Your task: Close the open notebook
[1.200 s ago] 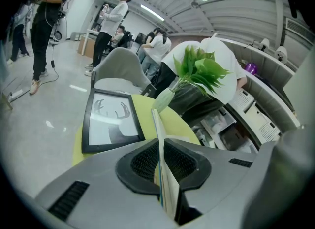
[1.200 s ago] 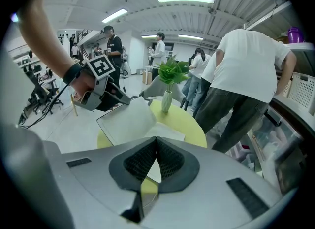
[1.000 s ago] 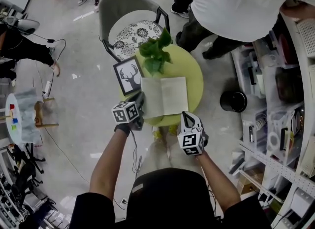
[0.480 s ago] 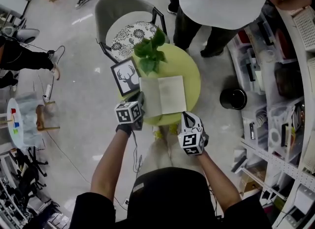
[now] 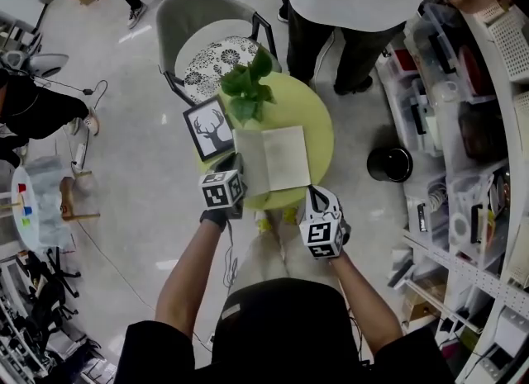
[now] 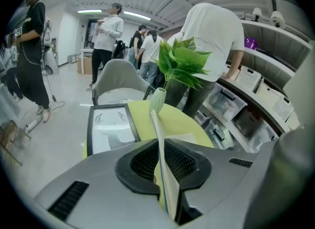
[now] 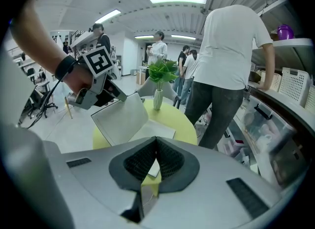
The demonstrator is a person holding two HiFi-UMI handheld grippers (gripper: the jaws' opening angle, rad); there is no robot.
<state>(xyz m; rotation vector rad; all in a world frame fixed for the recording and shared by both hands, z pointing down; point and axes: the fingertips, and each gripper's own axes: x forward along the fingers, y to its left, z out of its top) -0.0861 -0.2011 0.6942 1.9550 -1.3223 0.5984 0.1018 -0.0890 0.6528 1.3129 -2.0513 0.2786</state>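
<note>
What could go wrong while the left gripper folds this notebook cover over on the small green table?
1. The left gripper pinches only the thin raised cover; it may slip or crease.
2. Nothing pins the notebook, so it might slide toward the table edge.
3. The framed deer picture sits close beside the gripper and might get knocked.

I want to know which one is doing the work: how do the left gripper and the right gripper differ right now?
The left gripper is shut on the notebook's left leaf and holds it raised off the table. The right gripper is shut on nothing. The left gripper is at the notebook's left edge, while the right gripper hangs by the table's near rim, close to the notebook's near right corner. Both are at the table's near side.
</note>
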